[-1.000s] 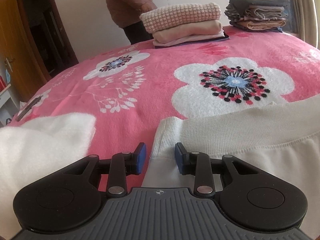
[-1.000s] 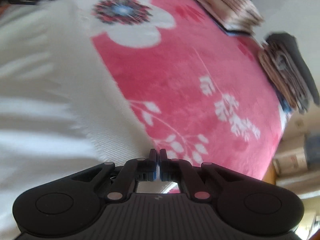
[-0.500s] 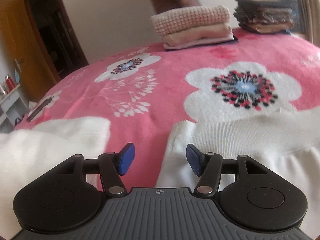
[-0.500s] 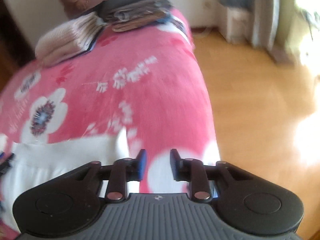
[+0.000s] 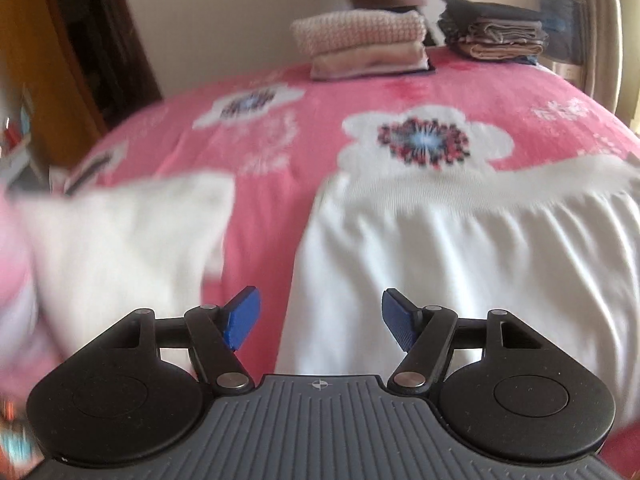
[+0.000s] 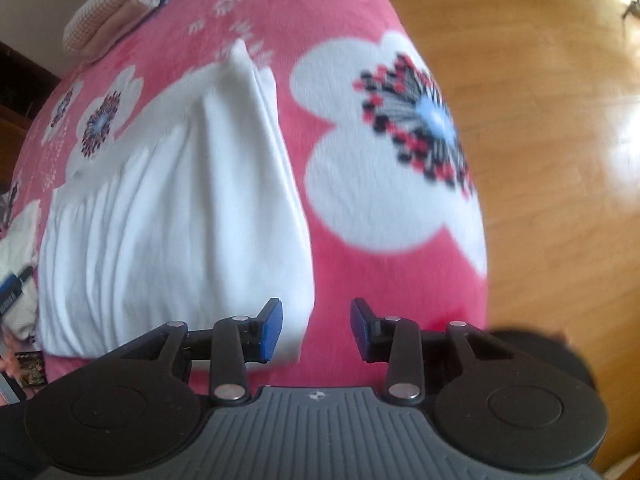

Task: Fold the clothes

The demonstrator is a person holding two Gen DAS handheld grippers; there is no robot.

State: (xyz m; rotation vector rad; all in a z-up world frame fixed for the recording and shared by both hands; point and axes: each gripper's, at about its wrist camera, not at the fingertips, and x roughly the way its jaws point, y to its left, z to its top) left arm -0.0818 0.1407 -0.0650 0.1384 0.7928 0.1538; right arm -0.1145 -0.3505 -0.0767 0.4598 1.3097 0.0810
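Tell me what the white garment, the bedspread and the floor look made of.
White garment: soft matte knit, likely cotton; ribbed band, fine gathers. Bedspread: plush fleece, probably synthetic; fuzzy nap, printed flowers. Floor: glossy wood or laminate; plank seams, bright glare.

Pink floral bed point(image 5: 400, 92), white garment point(image 5: 460, 248), folded stacks point(image 5: 360, 46)

Left gripper point(image 5: 320, 320), right gripper point(image 6: 316, 330) agape
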